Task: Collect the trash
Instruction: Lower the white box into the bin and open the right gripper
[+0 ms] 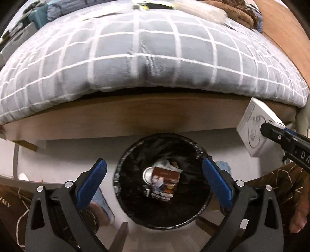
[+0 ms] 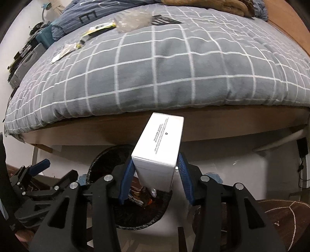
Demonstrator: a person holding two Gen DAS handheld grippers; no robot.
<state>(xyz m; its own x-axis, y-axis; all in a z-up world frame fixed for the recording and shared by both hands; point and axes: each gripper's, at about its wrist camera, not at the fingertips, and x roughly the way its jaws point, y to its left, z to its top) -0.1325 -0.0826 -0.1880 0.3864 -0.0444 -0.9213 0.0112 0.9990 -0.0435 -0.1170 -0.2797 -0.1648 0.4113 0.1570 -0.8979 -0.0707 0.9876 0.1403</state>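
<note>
A round black-lined trash bin [image 1: 126,168] stands on the white floor beside the bed; a brown snack packet [image 1: 164,180] and a metal can lie in it. My left gripper [image 1: 155,174] is open and empty right above the bin. My right gripper [image 2: 155,174] is shut on a white box [image 2: 160,143] and holds it over the bin [image 2: 108,157]. The box also shows at the right of the left wrist view [image 1: 255,128]. On the grey checked duvet [image 2: 155,73] lie a clear plastic bag [image 2: 131,19], yellow-black wrappers [image 2: 98,28] and paper scraps [image 2: 64,52].
The wooden bed frame [image 1: 135,118] runs just behind the bin. A brown blanket [image 2: 213,5] lies at the bed's far end. Cases and tools [image 2: 25,58] sit at the far left. Brown patterned fabric [image 2: 286,219] is at the lower right.
</note>
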